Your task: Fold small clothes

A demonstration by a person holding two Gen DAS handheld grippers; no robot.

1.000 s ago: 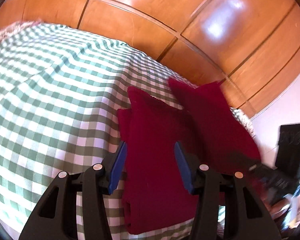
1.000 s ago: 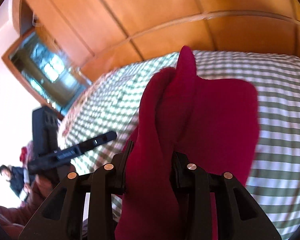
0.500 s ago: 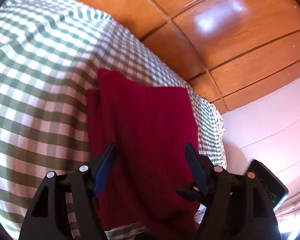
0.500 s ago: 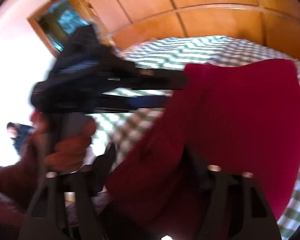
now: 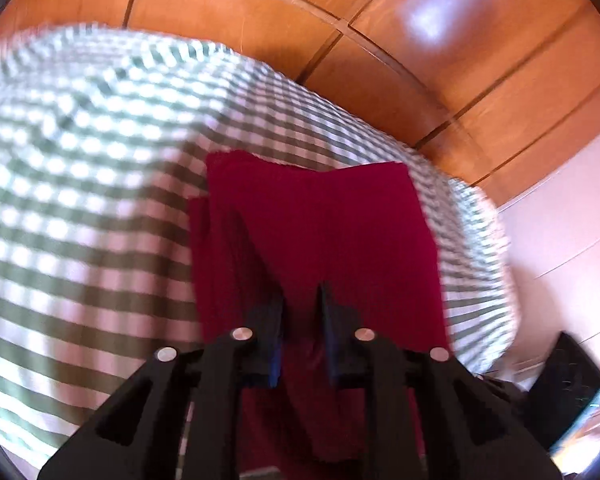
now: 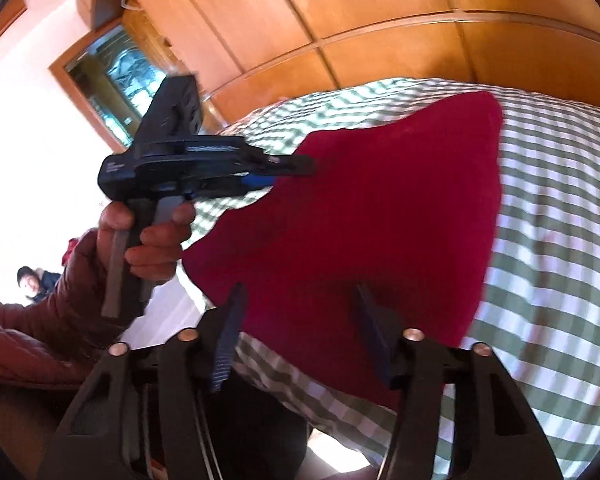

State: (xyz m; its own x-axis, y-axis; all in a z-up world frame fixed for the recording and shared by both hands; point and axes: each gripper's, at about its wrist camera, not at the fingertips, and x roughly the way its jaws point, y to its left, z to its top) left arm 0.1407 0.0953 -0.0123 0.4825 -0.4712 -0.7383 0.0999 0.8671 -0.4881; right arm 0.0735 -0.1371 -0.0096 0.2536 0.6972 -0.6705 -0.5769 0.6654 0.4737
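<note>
The left gripper (image 5: 300,300), jaws just closing, pinches a fold of the dark red knitted garment (image 5: 320,232) (edges blurred), which lies on the green-and-white checked cloth (image 5: 80,200). The right gripper (image 6: 298,304), also closing, stands apart over the garment's near edge, pads gripping nothing.

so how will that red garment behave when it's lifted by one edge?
Probably floppy: the red garment lies in soft layers on the checked cover and bunches where the left hand-held gripper, whose jaws have just been closing, pinches it. It looks knitted, so likely light and grippy. The unheld part should droop and may unfold.
</note>
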